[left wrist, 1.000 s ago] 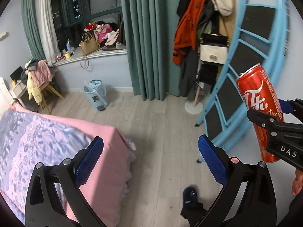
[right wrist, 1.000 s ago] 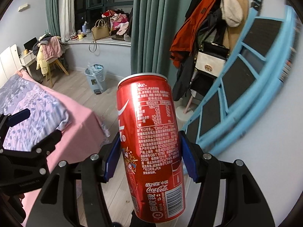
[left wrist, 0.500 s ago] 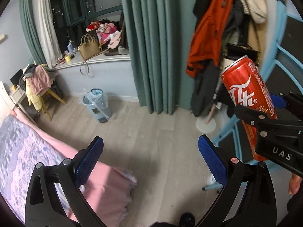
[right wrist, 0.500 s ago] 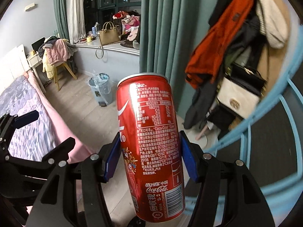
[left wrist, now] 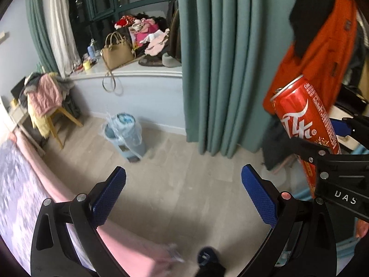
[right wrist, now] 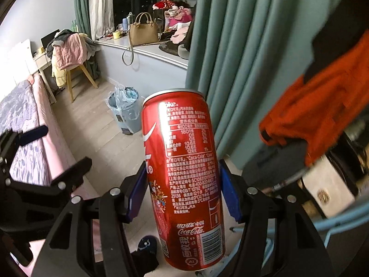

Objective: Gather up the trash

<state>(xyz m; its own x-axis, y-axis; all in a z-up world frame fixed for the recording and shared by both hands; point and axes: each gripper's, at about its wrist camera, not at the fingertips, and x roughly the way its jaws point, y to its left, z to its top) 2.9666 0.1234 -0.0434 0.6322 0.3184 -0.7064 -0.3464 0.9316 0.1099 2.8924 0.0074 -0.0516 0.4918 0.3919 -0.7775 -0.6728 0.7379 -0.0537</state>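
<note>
A pink-edged bed (right wrist: 46, 147) fills the left side, green curtains (right wrist: 242, 57) hang ahead, and an orange jacket (right wrist: 322, 106) hangs at right. On the wood floor (right wrist: 96, 133) between bed and curtains stands a bag-lined trash bin (right wrist: 125, 110), nothing blocking it. The right gripper (right wrist: 183, 184) clamps a red cola can (right wrist: 184, 173) at mid-body, long axis nearly upright, top tipped slightly left. The left gripper (left wrist: 183, 194) is spread wide, empty.

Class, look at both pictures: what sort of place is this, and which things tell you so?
Most likely a lived-in bedroom: a bed with a pink floral cover, coats hanging by green curtains, and a lined waste bin on the floor.
</note>
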